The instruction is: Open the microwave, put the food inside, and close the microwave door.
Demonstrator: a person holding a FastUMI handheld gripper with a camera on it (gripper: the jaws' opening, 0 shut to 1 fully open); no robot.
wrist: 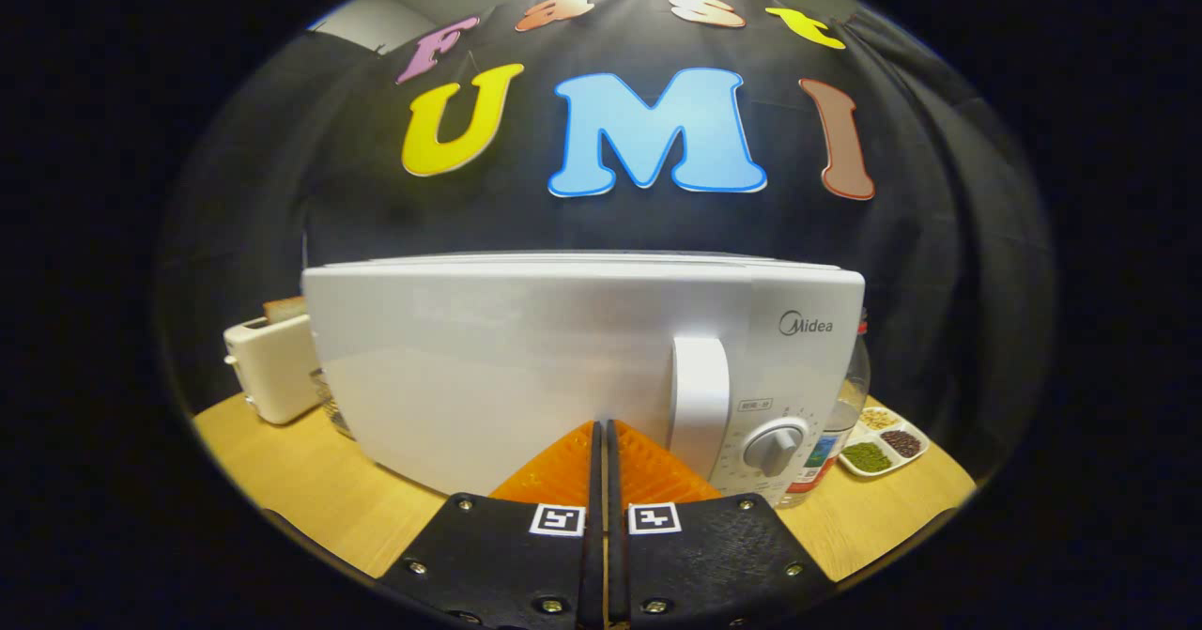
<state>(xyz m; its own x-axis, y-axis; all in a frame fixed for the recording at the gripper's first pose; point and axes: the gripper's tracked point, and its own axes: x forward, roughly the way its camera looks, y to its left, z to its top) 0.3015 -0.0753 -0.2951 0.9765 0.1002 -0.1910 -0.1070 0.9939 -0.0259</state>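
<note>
the jaws [602,428] sit at the bottom centre of the frame, closed on nothing, the two fingers lying side by side with only a thin dark slit between them, their tips up against or just short of the lower front of the microwave [526,367]; whether they touch it cannot be told. the microwave is a white box filling the middle of the frame, standing on the wooden worktop [310,489], and its door [488,376] is shut flat. the upright white door handle [700,405] stands just right of the fingertips, and right of that is the control panel with a round dial [776,447] low on it. at the left of the frame, beside the microwave's left end and slightly behind it, is a white toaster [272,367] with a slice of bread [285,309] poking from the top. at the lower right, a clear bottle [840,423] shows partly behind the microwave's right corner, and right of it a small white divided dish [885,444] holds green, dark and pale grains in separate compartments.
</note>
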